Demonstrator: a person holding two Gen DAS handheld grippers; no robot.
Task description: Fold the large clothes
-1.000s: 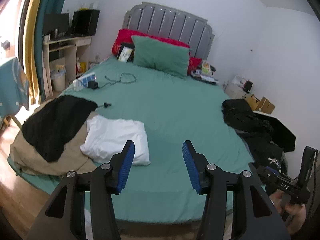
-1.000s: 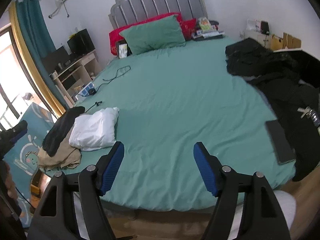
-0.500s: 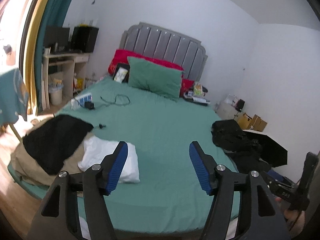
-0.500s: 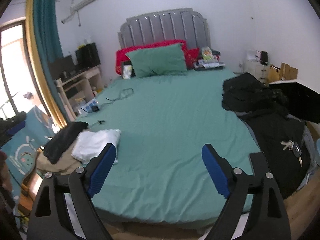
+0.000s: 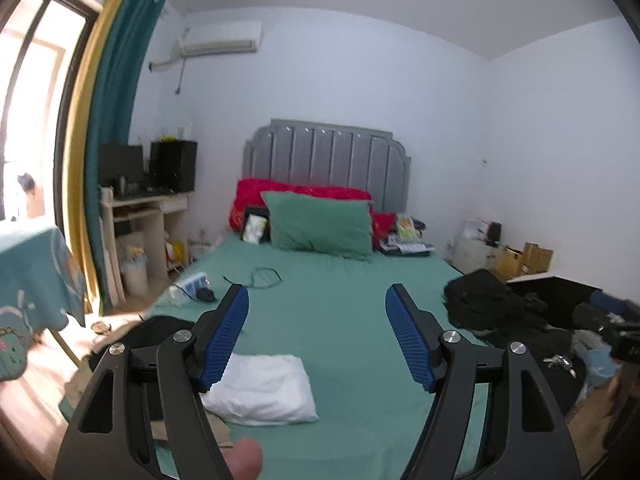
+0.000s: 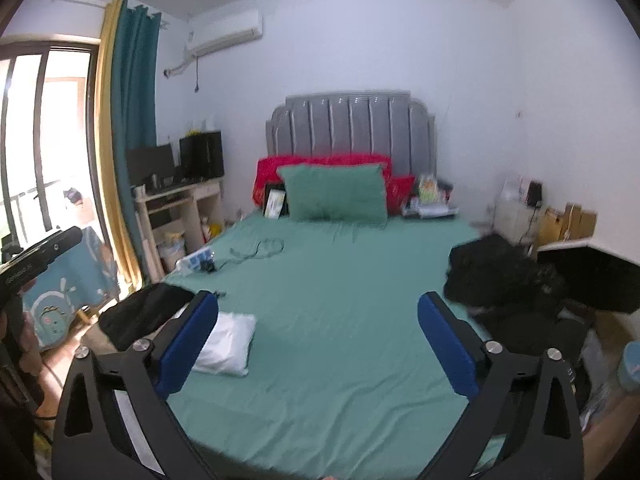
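both grippers held up near level over the foot of the bed [image 5: 340, 320], left gripper [image 5: 317, 336] and right gripper [image 6: 318, 344] empty, jaws just spreading wide. folded white garment [image 5: 260, 390] lies on the sheet's left side, beside the dark clothes [image 6: 144, 314].

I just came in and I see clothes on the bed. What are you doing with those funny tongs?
A person is folding big clothes on the green bed, with tongs in each hand. Right now the left tongs and right tongs are both empty, and their jaws have just been opening wide. A folded white garment lies near the bed's left edge beside a black garment. A black pile of clothes waits on the right side.
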